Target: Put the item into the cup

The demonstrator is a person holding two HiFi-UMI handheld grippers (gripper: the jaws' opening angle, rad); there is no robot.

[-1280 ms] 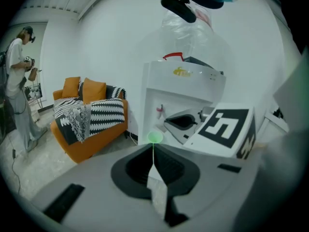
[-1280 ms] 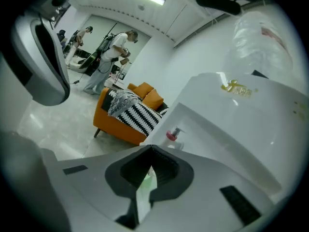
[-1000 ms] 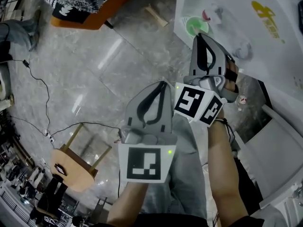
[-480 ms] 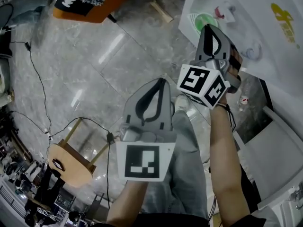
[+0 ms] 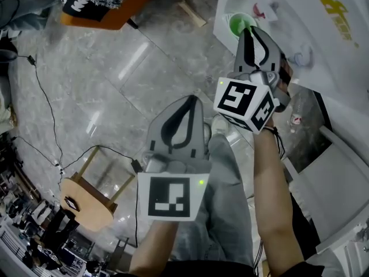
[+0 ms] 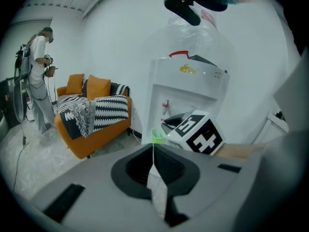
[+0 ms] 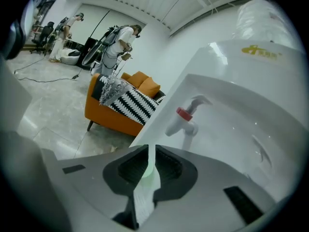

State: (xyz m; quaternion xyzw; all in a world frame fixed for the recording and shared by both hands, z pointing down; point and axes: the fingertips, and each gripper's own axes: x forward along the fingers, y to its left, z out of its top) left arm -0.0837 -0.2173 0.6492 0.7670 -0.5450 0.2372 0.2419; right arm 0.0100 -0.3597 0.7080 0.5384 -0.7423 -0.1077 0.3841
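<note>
two pairs of jaws, both closed: left gripper (image 5: 193, 99) pressed to a hairline slit; right gripper (image 5: 248, 30) pinching the green cup (image 5: 235, 23), half hidden behind its tips, blurred between them close up.

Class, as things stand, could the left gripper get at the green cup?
Probably yes. The left gripper, jaws shut, hangs over the floor with open space towards the green cup at the water dispenser; only the right gripper, pinching the cup, crowds one side.

Green cup (image 5: 237, 23), orange sofa (image 6: 89, 140), black-and-white zigzag throw (image 6: 104, 110), red-capped white tap (image 7: 186, 117)
</note>
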